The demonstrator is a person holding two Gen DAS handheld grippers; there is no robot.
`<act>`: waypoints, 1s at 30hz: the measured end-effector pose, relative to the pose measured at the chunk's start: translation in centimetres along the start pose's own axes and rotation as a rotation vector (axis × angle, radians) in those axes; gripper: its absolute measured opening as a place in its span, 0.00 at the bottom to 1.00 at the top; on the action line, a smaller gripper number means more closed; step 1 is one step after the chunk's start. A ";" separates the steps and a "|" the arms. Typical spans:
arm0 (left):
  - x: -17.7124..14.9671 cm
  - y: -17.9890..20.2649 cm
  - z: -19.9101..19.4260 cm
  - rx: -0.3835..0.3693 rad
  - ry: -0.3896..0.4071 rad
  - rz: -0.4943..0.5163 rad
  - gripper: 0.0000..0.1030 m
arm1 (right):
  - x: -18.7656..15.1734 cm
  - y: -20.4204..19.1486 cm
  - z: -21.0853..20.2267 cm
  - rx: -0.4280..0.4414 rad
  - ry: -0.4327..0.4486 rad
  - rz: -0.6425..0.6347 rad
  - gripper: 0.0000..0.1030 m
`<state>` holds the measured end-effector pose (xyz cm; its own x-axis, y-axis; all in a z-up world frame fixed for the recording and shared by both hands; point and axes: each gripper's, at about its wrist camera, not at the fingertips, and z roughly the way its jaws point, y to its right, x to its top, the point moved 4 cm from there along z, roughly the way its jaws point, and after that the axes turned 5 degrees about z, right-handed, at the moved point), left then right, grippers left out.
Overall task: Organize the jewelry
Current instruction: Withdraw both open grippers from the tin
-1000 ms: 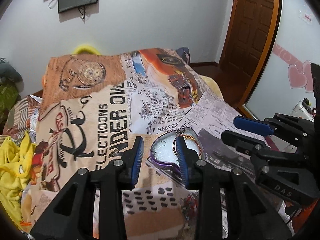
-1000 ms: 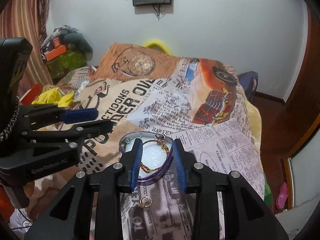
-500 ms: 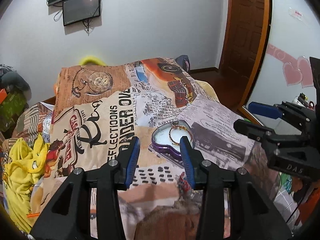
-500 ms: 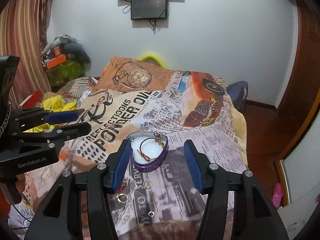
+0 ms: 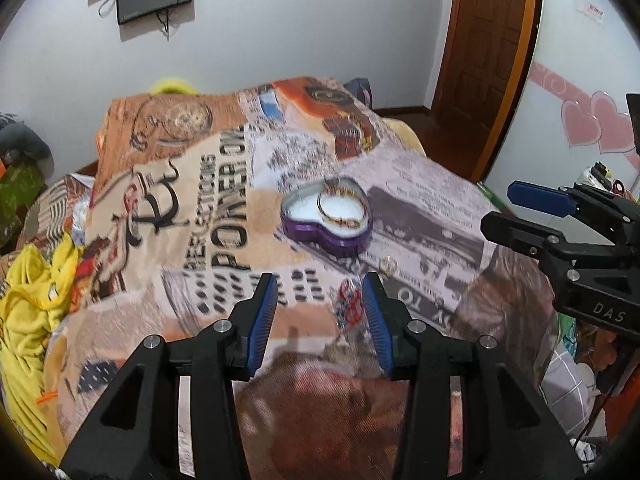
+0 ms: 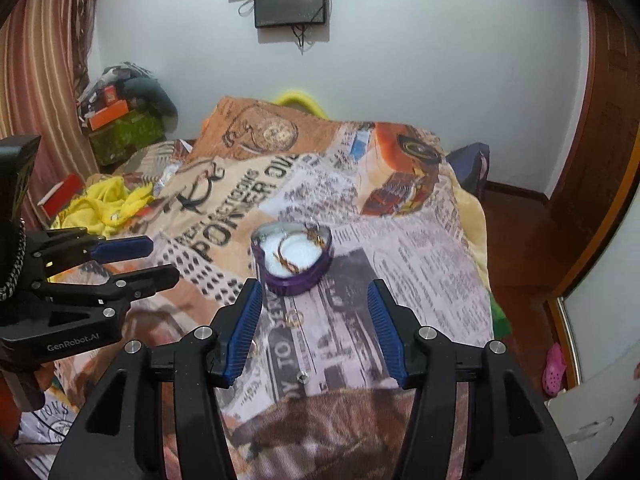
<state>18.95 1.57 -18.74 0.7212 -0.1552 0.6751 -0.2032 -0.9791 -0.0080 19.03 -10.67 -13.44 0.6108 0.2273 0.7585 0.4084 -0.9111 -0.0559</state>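
Note:
A purple heart-shaped box [image 5: 320,237] [image 6: 297,282] lies open on the printed blanket [image 5: 208,208], with a gold bracelet [image 5: 340,209] [image 6: 289,257] on its white lining. Two small gold rings [image 6: 293,318] rest on the blanket just in front of the box, and one ring [image 5: 388,265] shows in the left wrist view. A tiny stud [image 6: 302,378] lies nearer to me. My left gripper [image 5: 319,284] [image 6: 160,259] is open and empty, short of the box. My right gripper [image 6: 315,292] [image 5: 520,210] is open too, above the rings, with nothing held.
Yellow cloth [image 5: 28,320] [image 6: 108,200] is bunched at the bed's left side beside stacked clutter [image 6: 120,124]. A wooden door [image 5: 480,60] and bare floor lie to the right, with a pink shoe [image 6: 554,364] on the floor. The blanket's near edge drops off below the grippers.
Both grippers have drawn back from the box, which now lies farther ahead. The right jaws, which stood close around the box's near end, have spread wide; the left jaws widened a little.

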 end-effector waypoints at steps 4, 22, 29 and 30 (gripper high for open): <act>-1.3 0.2 1.1 -0.025 -0.040 -0.021 0.42 | -1.8 0.5 1.1 -0.011 -0.058 -0.006 0.49; -3.7 1.5 4.1 -0.066 -0.115 -0.023 0.42 | -7.4 0.6 5.7 0.030 -0.228 0.002 0.49; -3.7 1.9 4.9 -0.082 -0.121 -0.025 0.42 | -7.6 0.7 6.0 0.041 -0.204 0.013 0.24; -3.8 2.0 5.0 -0.085 -0.122 -0.024 0.42 | -7.6 0.7 6.0 0.045 -0.202 0.013 0.22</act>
<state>19.15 -0.49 -24.98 0.8007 -0.1518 0.5796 -0.2367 -0.9688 0.0732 18.73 -10.99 -23.15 0.7381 0.2839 0.6120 0.4267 -0.8991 -0.0976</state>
